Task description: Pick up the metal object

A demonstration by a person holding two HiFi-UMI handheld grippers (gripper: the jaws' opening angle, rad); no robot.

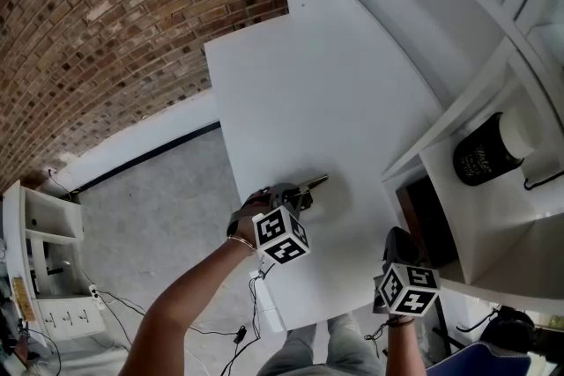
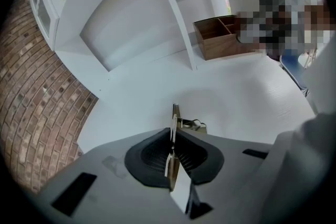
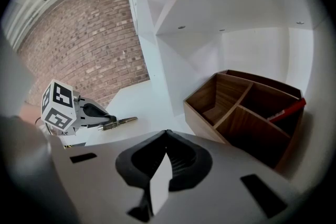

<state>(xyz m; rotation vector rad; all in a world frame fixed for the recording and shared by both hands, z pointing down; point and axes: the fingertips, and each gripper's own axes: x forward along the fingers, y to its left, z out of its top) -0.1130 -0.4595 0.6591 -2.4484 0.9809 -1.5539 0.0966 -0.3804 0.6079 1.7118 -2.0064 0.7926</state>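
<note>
A slim metal object [image 1: 313, 183] sticks out of my left gripper [image 1: 291, 196], which is shut on it low over the white table [image 1: 326, 92]. In the left gripper view the metal object [image 2: 175, 118] stands on edge, pinched between the black pads of the left gripper [image 2: 171, 139]. I cannot tell if it touches the table. The right gripper view shows the metal object [image 3: 120, 122] jutting from the left gripper [image 3: 97, 115]. My right gripper [image 1: 399, 237] hangs at the table's near right corner. The right gripper [image 3: 165, 136] is shut on nothing.
A wooden divided box [image 3: 247, 107] with a red item [image 3: 286, 111] stands under the white shelving [image 1: 493, 216] at right. A black jar [image 1: 483, 152] sits on a shelf. Brick wall [image 1: 115, 22] lies left, with cables on the floor [image 1: 167, 216].
</note>
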